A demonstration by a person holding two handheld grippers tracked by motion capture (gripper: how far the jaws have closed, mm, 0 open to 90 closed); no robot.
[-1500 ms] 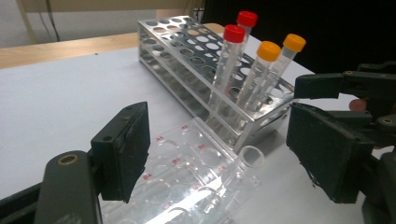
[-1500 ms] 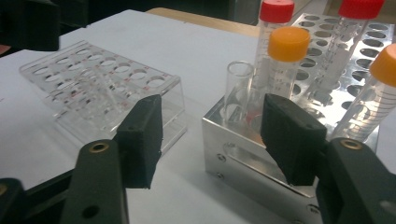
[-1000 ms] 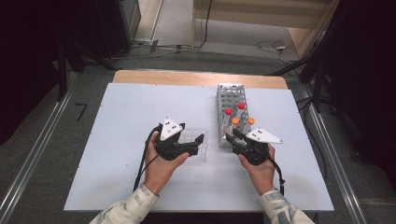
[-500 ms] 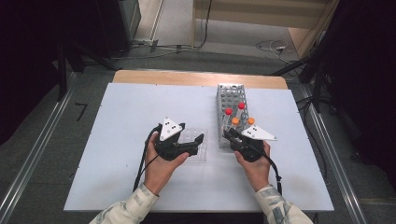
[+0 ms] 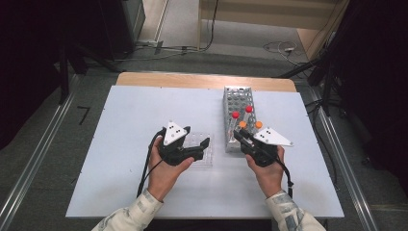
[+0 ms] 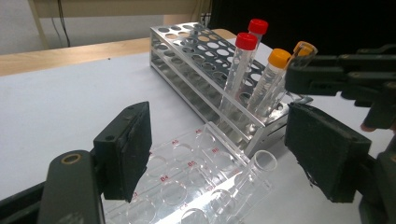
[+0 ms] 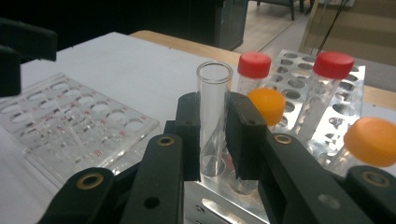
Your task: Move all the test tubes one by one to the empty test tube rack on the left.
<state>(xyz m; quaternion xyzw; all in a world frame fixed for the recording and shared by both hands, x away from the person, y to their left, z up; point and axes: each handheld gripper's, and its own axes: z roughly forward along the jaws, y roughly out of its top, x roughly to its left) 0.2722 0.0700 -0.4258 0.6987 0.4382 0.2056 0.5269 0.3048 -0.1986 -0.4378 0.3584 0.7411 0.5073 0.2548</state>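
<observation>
My right gripper (image 7: pixel 214 103) is shut on an uncapped clear tube (image 7: pixel 215 74) that stands upright at the near end of the metal rack (image 5: pixel 236 98). Two red-capped tubes (image 7: pixel 254 64) and two orange-capped tubes (image 7: pixel 267 105) stand in the rack just behind it. My left gripper (image 6: pixel 224 151) has its jaws wide around the clear acrylic rack (image 6: pixel 187 168), and the pads sit against its sides. Another uncapped tube (image 6: pixel 258 169) leans in a hole at that rack's right edge. In the high view the left gripper (image 5: pixel 197 144) and the right gripper (image 5: pixel 239 136) lie side by side at mid-table.
The white table (image 5: pixel 134 115) has bare room to the left, behind the clear rack and along the front. The metal rack's far holes (image 6: pixel 187 37) hold nothing. A wooden strip (image 5: pixel 202 79) edges the far side. Cables lie on the floor beyond.
My right gripper has shifted a little to the left, up to the near end of the metal rack. The left gripper and the clear rack have stayed put.
</observation>
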